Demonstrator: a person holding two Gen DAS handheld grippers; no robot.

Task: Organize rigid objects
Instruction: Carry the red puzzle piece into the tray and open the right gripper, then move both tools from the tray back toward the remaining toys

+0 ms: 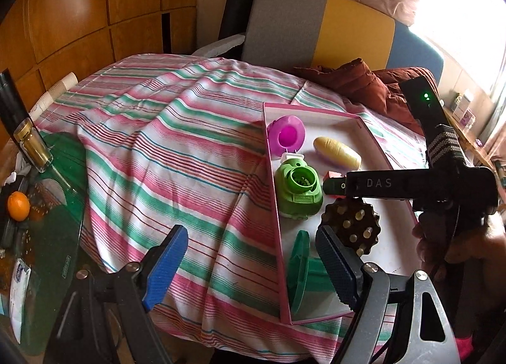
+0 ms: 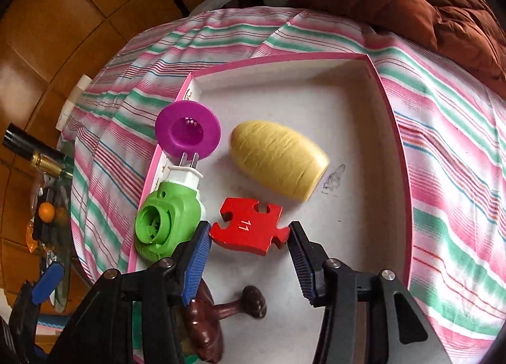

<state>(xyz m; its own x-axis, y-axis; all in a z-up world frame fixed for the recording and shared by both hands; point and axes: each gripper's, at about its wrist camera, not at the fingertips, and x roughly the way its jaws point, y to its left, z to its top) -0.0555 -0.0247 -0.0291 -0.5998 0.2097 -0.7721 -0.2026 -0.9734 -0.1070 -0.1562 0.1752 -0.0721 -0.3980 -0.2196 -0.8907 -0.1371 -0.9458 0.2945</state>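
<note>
A pink-rimmed white tray [image 2: 373, 63] lies on the striped cloth. In it are a red puzzle piece marked 11 [image 2: 249, 226], a yellow thread cone [image 2: 278, 163], a purple spool [image 2: 188, 133], a green plug-in device [image 2: 167, 221] and a brown knobbed object [image 2: 227, 307]. My right gripper [image 2: 249, 266] is open, its pads [image 2: 197, 264] flanking the near edge of the red piece. My left gripper [image 1: 249, 262] is open and empty over the cloth by the tray's left rim [image 1: 273, 193]. A green spool [image 1: 300, 272] lies by its right finger. The right gripper body [image 1: 411, 187] hangs over the tray.
A brown jacket [image 2: 427, 3] lies at the table's far right. A glass table edge at left holds a gold-capped bottle [image 1: 33, 149] and an orange [image 1: 18, 206]. A grey and yellow chair [image 1: 316, 25] stands behind.
</note>
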